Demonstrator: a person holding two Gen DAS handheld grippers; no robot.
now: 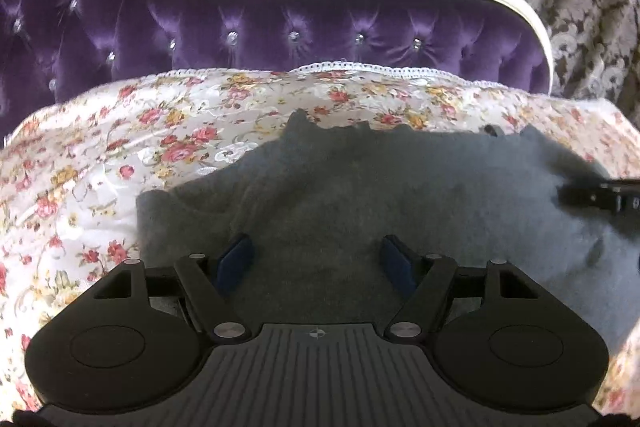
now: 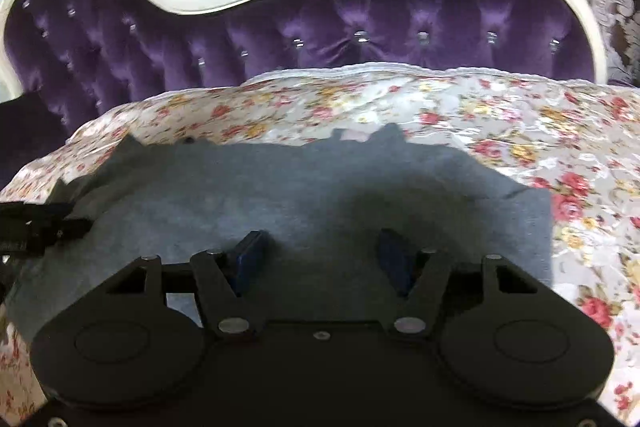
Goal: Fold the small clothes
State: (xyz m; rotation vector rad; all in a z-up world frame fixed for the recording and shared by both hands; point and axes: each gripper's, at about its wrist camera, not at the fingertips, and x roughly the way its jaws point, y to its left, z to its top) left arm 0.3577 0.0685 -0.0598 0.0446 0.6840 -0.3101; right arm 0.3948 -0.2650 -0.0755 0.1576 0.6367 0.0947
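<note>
Floral bedspread [image 1: 80, 187] under flat grey knit garment [image 1: 340, 195]; left gripper [image 1: 316, 259], right gripper [image 2: 322, 257] wide apart, empty; pre-fold, edge grasp needed

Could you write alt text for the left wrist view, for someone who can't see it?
An open left claw hovers over a grey garment spread on a floral bedspread. Behind is a purple tufted headboard; the right claw enters at the right edge.

Purple tufted sofa [image 1: 320, 31] with white curved frame, floral cover [image 1: 100, 163] with lace edge spread over seat, grey garment [image 1: 340, 195] lying flat on cover, far edge uneven, near edge under rigs
</note>
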